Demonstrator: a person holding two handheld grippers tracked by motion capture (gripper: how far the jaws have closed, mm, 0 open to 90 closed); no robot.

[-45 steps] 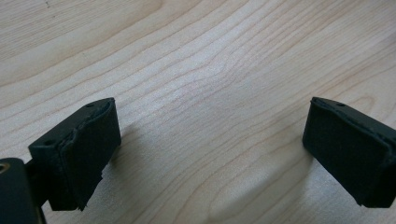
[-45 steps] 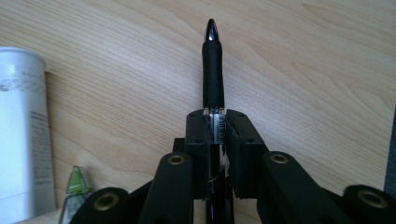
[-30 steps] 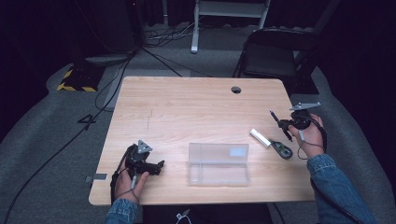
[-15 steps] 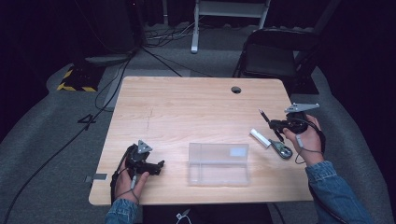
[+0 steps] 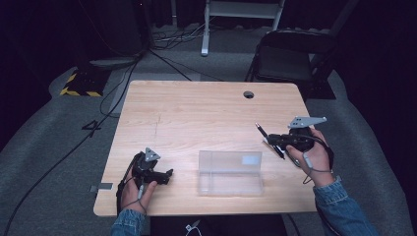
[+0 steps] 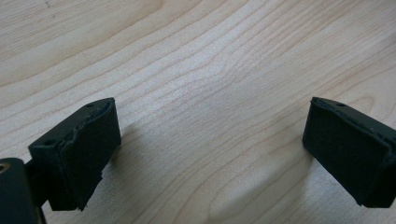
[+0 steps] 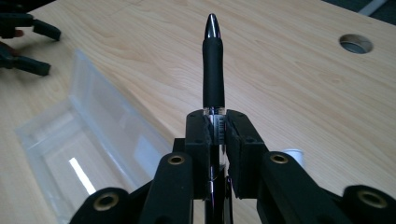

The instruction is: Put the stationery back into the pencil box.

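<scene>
The wooden bench (image 5: pixel 196 118) carries a clear plastic box (image 5: pixel 230 173) at its near middle. To the right of it, off the bench surface, the right gripper (image 7: pixel 215 126) has its jaws clamped on a black pen (image 7: pixel 213 60) with a silver tip. The pen runs lengthwise between the jaws, its tip pointing far-left past them. At near left, the left gripper (image 6: pixel 210 140) rests with jaws wide apart, holding nothing.

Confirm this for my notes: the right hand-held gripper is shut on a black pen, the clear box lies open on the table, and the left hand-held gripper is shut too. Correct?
Not quite. The left hand-held gripper is open: the left gripper view shows its jaws wide apart over bare table. The rest holds: the right hand-held gripper is shut on the black pen, and the clear box lies open.
</scene>
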